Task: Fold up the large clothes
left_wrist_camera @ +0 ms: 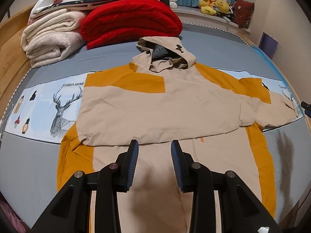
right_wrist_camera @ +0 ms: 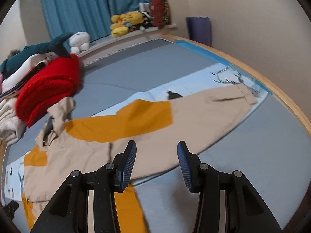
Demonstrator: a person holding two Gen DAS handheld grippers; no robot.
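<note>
A beige and mustard hooded jacket (left_wrist_camera: 159, 106) lies spread flat on the bed, its hood (left_wrist_camera: 167, 56) at the far end. One sleeve is folded across the chest. The other sleeve (right_wrist_camera: 213, 104) stretches out over the printed strip towards the bed's edge. My left gripper (left_wrist_camera: 155, 145) hovers over the jacket's lower body, just short of the folded sleeve's hem, open with nothing between its blue pads. My right gripper (right_wrist_camera: 157, 145) hangs above the jacket (right_wrist_camera: 136, 136) near its side edge, open and empty too.
A folded red blanket (left_wrist_camera: 132, 21) and cream blankets (left_wrist_camera: 50, 40) are stacked at the far left of the grey bed (left_wrist_camera: 29, 165). Plush toys (left_wrist_camera: 213, 3) sit on the ledge behind. A wooden bed rail (right_wrist_camera: 287, 101) runs along the right side.
</note>
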